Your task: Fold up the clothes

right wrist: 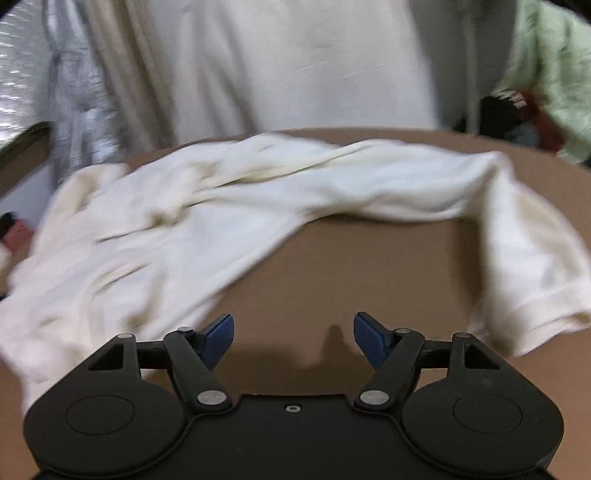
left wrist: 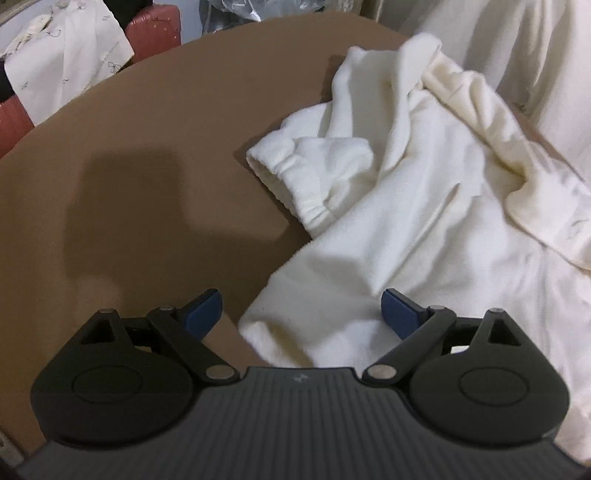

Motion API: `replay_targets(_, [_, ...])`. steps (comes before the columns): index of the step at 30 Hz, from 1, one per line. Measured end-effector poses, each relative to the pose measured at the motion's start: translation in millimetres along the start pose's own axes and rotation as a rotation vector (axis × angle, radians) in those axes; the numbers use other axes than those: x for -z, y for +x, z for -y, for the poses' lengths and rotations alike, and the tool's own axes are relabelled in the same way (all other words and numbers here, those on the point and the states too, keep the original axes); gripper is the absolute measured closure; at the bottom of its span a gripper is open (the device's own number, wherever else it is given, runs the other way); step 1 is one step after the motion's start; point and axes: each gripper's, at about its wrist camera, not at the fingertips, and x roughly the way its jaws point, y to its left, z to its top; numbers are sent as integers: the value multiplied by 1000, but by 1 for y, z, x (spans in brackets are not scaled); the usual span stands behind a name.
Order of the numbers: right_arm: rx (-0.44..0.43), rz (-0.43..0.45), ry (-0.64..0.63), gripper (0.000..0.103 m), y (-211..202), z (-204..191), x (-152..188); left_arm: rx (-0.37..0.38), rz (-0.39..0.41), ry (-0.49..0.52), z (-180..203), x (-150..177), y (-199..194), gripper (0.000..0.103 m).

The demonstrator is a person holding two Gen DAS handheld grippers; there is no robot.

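A cream white fleece garment [left wrist: 424,206] lies crumpled on the brown table [left wrist: 147,166]. One sleeve with an elastic cuff [left wrist: 295,177] points left. My left gripper [left wrist: 301,314] is open, its blue pads on either side of a rounded fold of the garment [left wrist: 314,314] at the near edge. In the right wrist view the same garment [right wrist: 184,229] spreads across the table [right wrist: 351,266], with a sleeve and cuff [right wrist: 532,306] bent down at the right. My right gripper [right wrist: 293,336] is open and empty above bare table, between the body and that sleeve.
A white cloth [left wrist: 66,55] is draped over red suitcases [left wrist: 155,29] beyond the table's far left edge. A person in white [right wrist: 288,62] stands behind the table. A pale green cloth [right wrist: 554,74] hangs at the far right.
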Motion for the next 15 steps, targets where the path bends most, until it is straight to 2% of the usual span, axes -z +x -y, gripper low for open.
replay_targets(3, [-113, 19, 14, 26, -10, -23, 7, 25, 6, -4, -3, 12, -20, 9])
replay_targets(6, [-247, 7, 103, 26, -19, -35, 18, 66, 9, -7, -4, 25, -38, 8])
replay_targets(8, [-292, -1, 171, 26, -23, -38, 30, 110, -6, -19, -4, 35, -42, 8])
replay_targets(11, [-301, -9, 229, 26, -28, -33, 39, 144, -29, -45, -7, 48, -43, 8])
replay_targets(15, [-320, -43, 264, 26, -39, -35, 55, 125, -36, 5, 6, 54, -38, 8])
